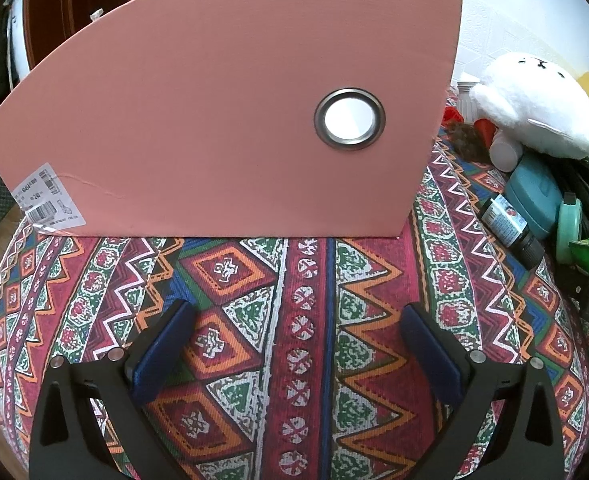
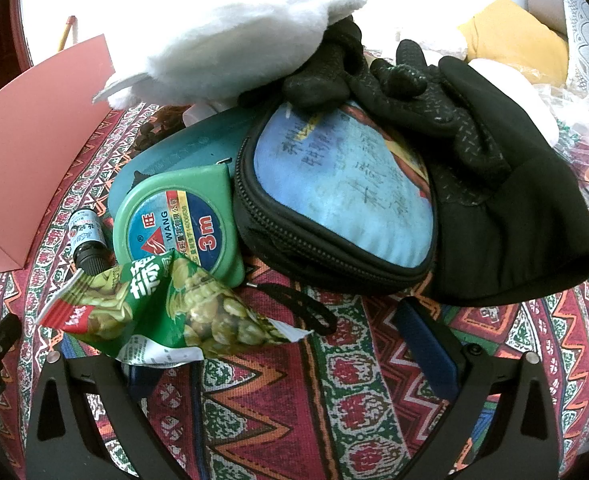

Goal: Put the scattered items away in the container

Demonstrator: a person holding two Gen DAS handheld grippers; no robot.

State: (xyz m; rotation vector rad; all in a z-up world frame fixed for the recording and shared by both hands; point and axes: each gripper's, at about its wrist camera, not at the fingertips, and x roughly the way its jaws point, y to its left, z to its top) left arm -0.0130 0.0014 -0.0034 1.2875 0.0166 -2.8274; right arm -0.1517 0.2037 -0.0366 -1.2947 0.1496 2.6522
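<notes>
Nothing looks tidied yet. The pink box (image 1: 214, 112) stands on the patterned counter (image 1: 294, 320), its inside hidden. The left tool (image 1: 294, 344) hovers before it, fingers apart and empty. The right tool (image 2: 278, 344) is spread wide too, at the heap: snack bag (image 2: 166, 312), tape measure (image 2: 174, 220), pouch (image 2: 342, 192), glove (image 2: 494, 200), bottle (image 2: 88, 240), plush (image 2: 234, 40). All still lie beside the box.

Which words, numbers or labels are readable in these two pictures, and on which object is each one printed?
"3m" and "WANG": on the round label of the green tape measure.
"240": seemingly, on the white price sticker on the pink container; its barcode digits are too small.
Green snack packet: large Chinese characters, crumpled, not legible.
Blue pouch: faded handwritten Chinese, unreadable.
Small dark bottle: label too small.
</notes>
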